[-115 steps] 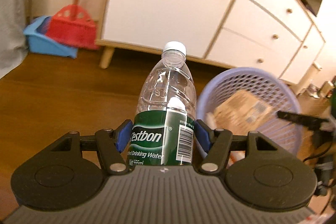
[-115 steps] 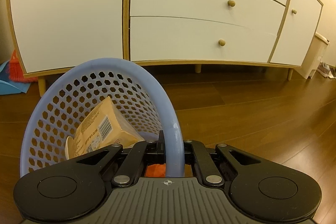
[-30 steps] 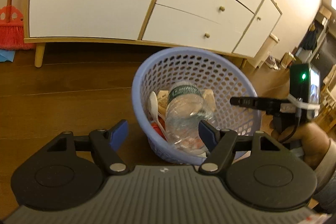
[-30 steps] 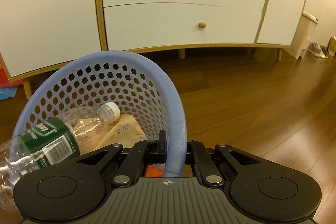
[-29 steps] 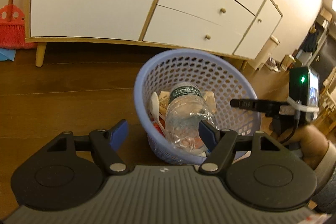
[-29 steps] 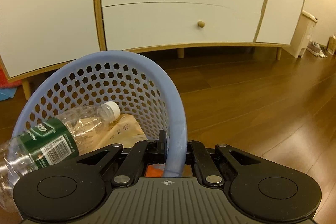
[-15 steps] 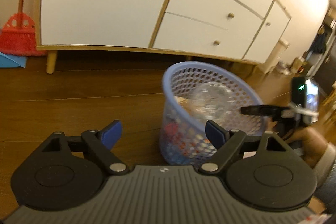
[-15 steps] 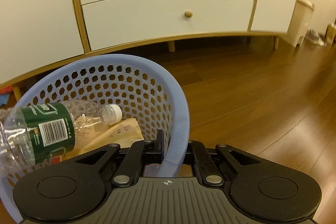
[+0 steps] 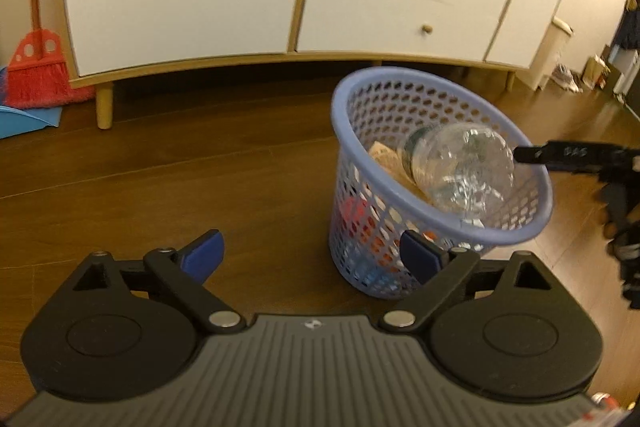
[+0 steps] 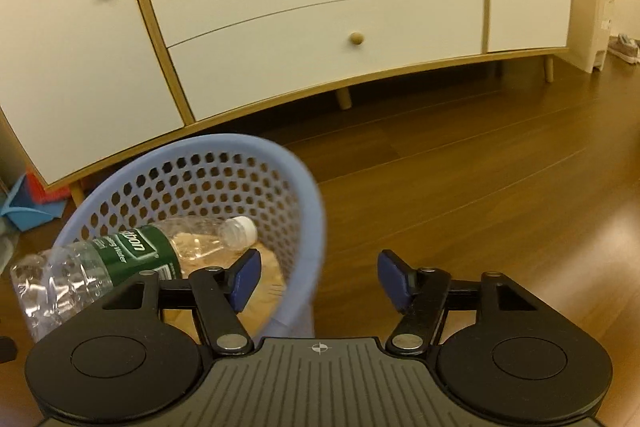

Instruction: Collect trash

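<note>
In the left wrist view the left claw fills the bottom of the frame with its blue-padded fingers spread wide and nothing between them, only the dark wooden floor showing in the gap. Right of centre stands the lilac perforated basket, upright on the floor, and the clear plastic bottle lies tilted inside it, its base raised at the rim on the frame's right side and its neck hidden down among the other trash; a tan paper package shows beside it and something red glows through the holes lower down. At the right edge of that frame a black finger of the right claw reaches in to the basket rim, just beside the bottle's base. In the right wrist view the right claw is also spread wide and holds nothing; the near rim of the basket passes through the gap between its blue pads, nearer the left pad, with no pad pressing it. There the bottle lies in the lower left, green label up, white cap pointing toward frame centre, base sticking out past the rim. Behind, across the upper frame, runs a white cabinet with wooden knobs and legs; a red broom and a blue dustpan rest at the left edge of the left wrist view.
</note>
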### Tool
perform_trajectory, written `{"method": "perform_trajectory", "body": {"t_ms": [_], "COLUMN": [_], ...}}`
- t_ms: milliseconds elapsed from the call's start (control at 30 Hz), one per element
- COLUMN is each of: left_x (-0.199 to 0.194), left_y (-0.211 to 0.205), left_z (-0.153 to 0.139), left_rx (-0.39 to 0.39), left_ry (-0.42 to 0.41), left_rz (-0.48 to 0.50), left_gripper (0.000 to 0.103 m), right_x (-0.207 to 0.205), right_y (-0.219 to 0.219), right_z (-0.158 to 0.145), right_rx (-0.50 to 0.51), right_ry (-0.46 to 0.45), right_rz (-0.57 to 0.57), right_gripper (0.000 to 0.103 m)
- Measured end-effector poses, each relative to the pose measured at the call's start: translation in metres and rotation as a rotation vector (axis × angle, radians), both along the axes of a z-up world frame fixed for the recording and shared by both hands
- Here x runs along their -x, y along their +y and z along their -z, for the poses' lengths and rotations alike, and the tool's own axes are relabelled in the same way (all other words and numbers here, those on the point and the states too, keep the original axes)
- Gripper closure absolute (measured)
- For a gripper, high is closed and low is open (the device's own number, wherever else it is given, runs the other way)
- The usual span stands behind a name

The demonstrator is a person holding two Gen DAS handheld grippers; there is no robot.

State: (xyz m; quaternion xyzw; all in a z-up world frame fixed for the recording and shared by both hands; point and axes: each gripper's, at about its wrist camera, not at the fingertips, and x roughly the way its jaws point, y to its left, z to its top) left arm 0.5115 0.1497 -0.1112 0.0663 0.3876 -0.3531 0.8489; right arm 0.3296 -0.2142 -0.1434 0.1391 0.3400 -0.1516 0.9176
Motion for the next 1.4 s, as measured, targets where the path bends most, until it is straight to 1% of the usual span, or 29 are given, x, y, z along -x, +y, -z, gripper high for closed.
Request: {"method": "perform_trajectory", "body": {"t_ms": [100,233,333,433,567,700,867,967,1067,1167,1233,1300,1400], "left_x": [0.005,0.01,0.013,0.02,0.032,0.051,0.078,0.09,0.103,0.118,0.128,0.133,0.139], "left_y": [-0.007,-0.012,-0.013,-0.013,-0.014,-0.016,-0.023,-0.029,-0.035,-0.046,-0.056,-0.066,-0.083], "left_z": [0.005,0.006,0.003,-0.001,-0.008,-0.018,-0.027,-0.033,-0.048,-0.072,-0.086,-0.094,-0.096], "left_rx": [-0.023,-0.034,-0.028,-0.043,-0.095,-0.13,-0.187,-0.211,-0.236,-0.266,-0.292,-0.314,-0.333], "left_ry": [0.004,-0.015,-0.028,-0.029,-0.037,-0.051,-0.088,-0.092,-0.08,-0.092,-0.096,-0.071,-0.035], "left_rz": [0.029,0.043,0.02,-0.012,-0.054,-0.092,-0.118,-0.162,-0.195,-0.234,-0.27,-0.306,-0.313], "left_gripper": [0.01,0.01,0.009,0.009,0.007,0.007,0.004,0.004,0.004,0.004,0.003,0.003,0.003], "right_x": [0.018,0.029,0.033,0.033,0.031,0.034,0.033,0.032,0.035,0.043,0.048,0.055,0.067], "right_y": [0.0,0.007,0.01,0.01,0.01,0.008,0.006,0.005,0.002,-0.002,-0.004,-0.007,-0.014], "right_z": [-0.005,-0.01,-0.016,-0.022,-0.03,-0.033,-0.033,-0.035,-0.044,-0.054,-0.059,-0.061,-0.06], "right_rx": [-0.019,0.004,0.001,-0.003,-0.003,-0.01,-0.006,0.0,-0.008,-0.012,-0.042,-0.069,-0.07], "right_ry": [-0.006,-0.006,-0.017,-0.017,0.014,0.044,0.052,0.064,0.071,0.085,0.107,0.129,0.15], "right_rz": [-0.026,-0.085,-0.123,-0.163,-0.24,-0.323,-0.418,-0.466,-0.504,-0.543,-0.565,-0.591,-0.577], "right_gripper": [0.04,0.04,0.04,0.04,0.04,0.04,0.04,0.04,0.04,0.04,0.04,0.04,0.04]}}
